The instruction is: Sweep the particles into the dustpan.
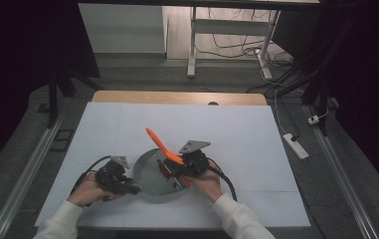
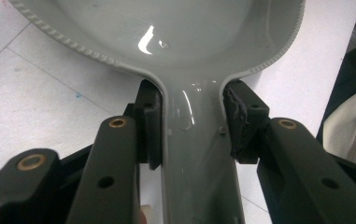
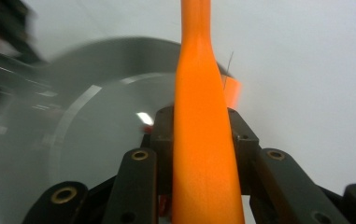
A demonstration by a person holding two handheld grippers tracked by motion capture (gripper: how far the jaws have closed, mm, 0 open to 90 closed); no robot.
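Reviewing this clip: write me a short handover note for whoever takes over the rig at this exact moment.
Left gripper: shut on the grey pan's handle, steadying it on the white table.
Right gripper: shut on the orange spatula, held over the pan, handle slanting up and away.
Done: both items grasped.
Left: whatever spatula work in the pan is meant; the pan's contents cannot be told.

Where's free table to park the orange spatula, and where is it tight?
Free: the white mat left of and beyond the pan, and its right part toward the power strip. Crowded: near centre, where left tool and right tool flank the pan.
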